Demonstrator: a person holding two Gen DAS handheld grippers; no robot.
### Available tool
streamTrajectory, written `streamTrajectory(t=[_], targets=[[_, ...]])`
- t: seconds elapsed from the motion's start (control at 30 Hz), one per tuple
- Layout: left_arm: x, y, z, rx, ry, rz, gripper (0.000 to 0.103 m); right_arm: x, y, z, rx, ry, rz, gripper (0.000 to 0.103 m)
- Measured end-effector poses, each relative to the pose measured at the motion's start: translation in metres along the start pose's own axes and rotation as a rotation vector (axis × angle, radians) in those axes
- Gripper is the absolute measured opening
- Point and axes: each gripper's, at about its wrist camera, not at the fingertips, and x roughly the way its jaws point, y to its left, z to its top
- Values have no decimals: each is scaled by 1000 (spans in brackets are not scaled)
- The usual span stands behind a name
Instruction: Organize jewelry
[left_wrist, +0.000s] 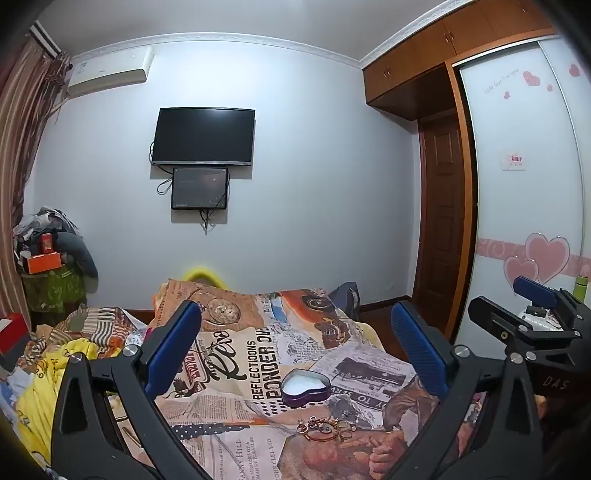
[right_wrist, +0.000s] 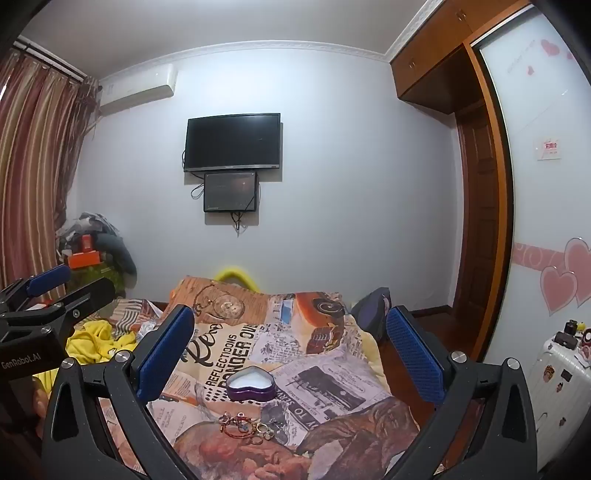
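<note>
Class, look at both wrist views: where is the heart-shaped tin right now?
The heart-shaped tin sits open on the printed blanket, centred low in both views, just beyond the small pile of rings and bracelets.

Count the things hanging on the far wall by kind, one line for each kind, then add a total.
Black screens: 2, the large television and the smaller screen just below it
Air conditioners: 1, the white air conditioner near the curtain
Total: 3
</note>
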Motion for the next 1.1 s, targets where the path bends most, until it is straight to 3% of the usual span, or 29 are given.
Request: streamTrajectory(t=[1.1], targets=[[10, 1, -8, 4, 40, 7, 103, 2, -1, -2, 14, 9, 2, 103]])
